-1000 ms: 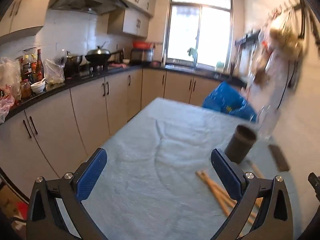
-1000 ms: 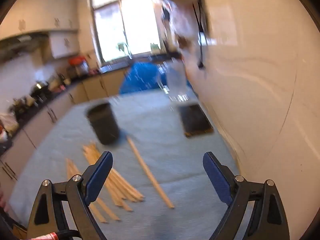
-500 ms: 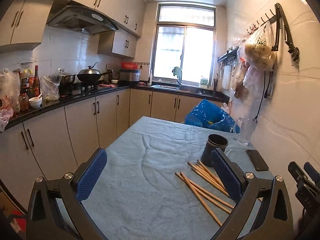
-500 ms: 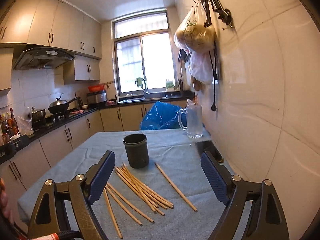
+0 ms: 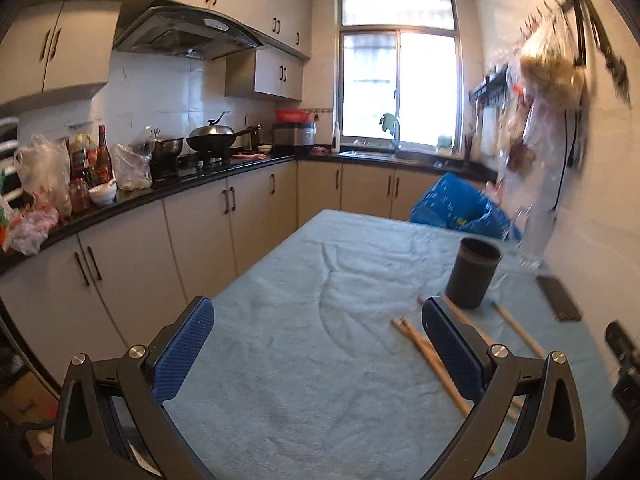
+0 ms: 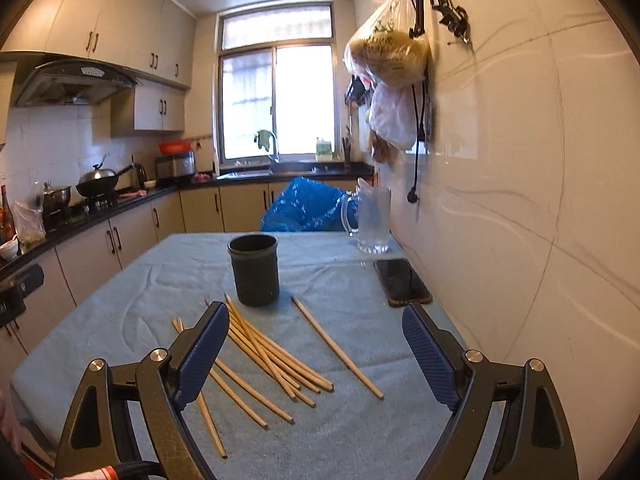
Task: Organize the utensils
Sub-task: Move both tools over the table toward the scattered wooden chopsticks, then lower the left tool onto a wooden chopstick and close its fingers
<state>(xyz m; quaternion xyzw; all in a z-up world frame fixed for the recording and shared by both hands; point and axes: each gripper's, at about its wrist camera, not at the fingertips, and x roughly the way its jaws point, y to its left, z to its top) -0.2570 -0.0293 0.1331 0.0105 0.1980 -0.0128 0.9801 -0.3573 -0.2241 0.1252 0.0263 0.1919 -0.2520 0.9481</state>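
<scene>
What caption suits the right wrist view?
Open right gripper above wooden chopsticks scattered before an empty dark cup on the table.

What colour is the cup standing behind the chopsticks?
The cup is dark grey, almost black; the right wrist view shows it best.

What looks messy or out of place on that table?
The wooden chopsticks lie scattered and crossing on the blue cloth, outside the upright dark cup behind them, which looks empty. One chopstick lies apart to the right. Nothing looks spilled or broken.
</scene>
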